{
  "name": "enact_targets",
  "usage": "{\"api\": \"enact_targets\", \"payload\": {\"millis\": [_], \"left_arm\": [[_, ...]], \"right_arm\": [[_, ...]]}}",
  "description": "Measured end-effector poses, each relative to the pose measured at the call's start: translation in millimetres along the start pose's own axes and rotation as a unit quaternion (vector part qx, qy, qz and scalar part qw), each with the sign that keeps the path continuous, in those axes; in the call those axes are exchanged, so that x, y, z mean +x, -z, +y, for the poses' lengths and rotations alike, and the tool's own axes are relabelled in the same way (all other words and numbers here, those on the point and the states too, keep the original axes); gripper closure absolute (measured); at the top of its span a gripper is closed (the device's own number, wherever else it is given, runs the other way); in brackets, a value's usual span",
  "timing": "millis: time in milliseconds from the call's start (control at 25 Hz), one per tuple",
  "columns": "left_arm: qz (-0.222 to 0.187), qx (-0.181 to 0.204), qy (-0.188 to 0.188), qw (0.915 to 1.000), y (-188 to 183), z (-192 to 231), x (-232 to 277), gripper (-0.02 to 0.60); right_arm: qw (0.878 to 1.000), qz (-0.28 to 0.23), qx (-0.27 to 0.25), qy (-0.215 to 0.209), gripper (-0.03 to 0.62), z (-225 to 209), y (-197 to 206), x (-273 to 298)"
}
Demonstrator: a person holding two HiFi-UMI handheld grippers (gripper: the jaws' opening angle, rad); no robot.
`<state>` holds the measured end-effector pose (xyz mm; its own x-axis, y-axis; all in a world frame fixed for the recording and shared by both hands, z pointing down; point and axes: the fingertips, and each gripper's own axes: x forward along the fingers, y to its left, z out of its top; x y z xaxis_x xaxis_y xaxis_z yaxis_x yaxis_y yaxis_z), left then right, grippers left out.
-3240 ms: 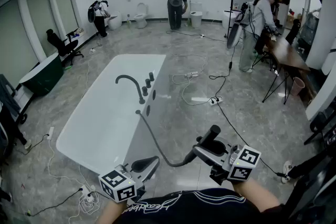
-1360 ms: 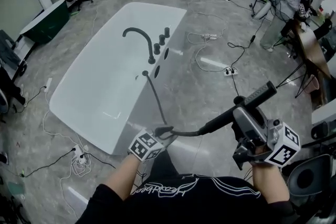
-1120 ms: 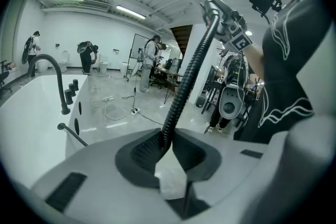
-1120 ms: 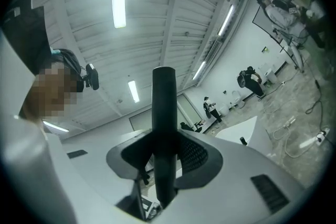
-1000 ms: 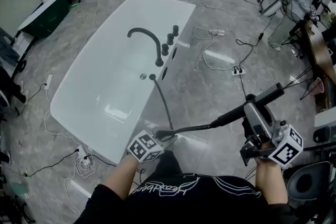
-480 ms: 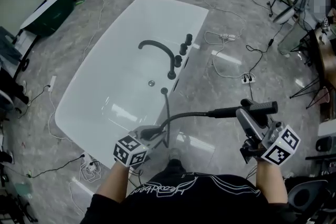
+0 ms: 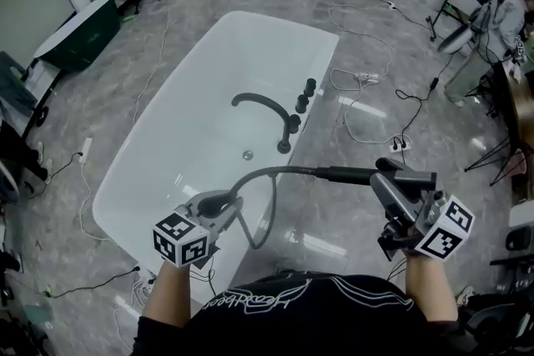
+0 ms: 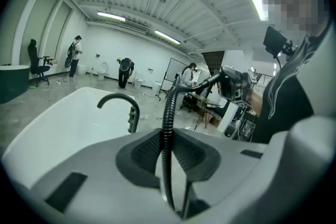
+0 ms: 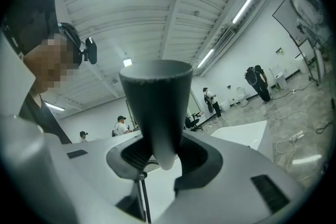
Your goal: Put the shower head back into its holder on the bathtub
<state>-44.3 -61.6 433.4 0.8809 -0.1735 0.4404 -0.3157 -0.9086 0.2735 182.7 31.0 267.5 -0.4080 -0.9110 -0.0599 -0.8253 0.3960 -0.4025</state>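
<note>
In the head view, the shower head [image 7: 359, 174] is held level over the floor, near the rim of the bathtub [image 7: 125, 179]. Its middle is covered by the right tongs [image 7: 390, 183], and its holder cannot be picked out for certain. The dark ribbed hose [image 7: 279, 170] is arched across to the left tongs [image 7: 219, 203]. In the left gripper view, the hose is pinched between the pads. In the right gripper view, the black, tapered shower head is clamped, its narrow end sunk between the pads.
</note>
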Motion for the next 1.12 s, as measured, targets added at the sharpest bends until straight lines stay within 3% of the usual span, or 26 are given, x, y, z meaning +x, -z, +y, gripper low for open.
{"api": "enact_targets", "payload": {"millis": [160, 600, 920, 1120], "left_arm": [[-0.038, 0.004, -0.002, 0.9993, -45.4, 11.4, -12.1, 0.517], [-0.101, 0.097, -0.045, 0.9891, -154.2, 33.0, -28.4, 0.517], [-0.123, 0.147, -0.092, 0.9772, -210.3, 54.2, -32.0, 0.517], [-0.107, 0.160, -0.100, 0.9761, -223.5, 65.8, -14.0, 0.517]], "right_arm": [[1.000, -0.015, -0.017, -0.008, 0.456, 7.8, -17.2, 6.9], [0.998, -0.048, -0.024, -0.030, 0.456, 17.1, -45.9, 6.8], [0.996, -0.067, -0.021, -0.058, 0.456, 6.8, -55.9, 22.8], [0.996, -0.067, -0.012, -0.053, 0.456, -18.7, -57.8, 34.6]]}}
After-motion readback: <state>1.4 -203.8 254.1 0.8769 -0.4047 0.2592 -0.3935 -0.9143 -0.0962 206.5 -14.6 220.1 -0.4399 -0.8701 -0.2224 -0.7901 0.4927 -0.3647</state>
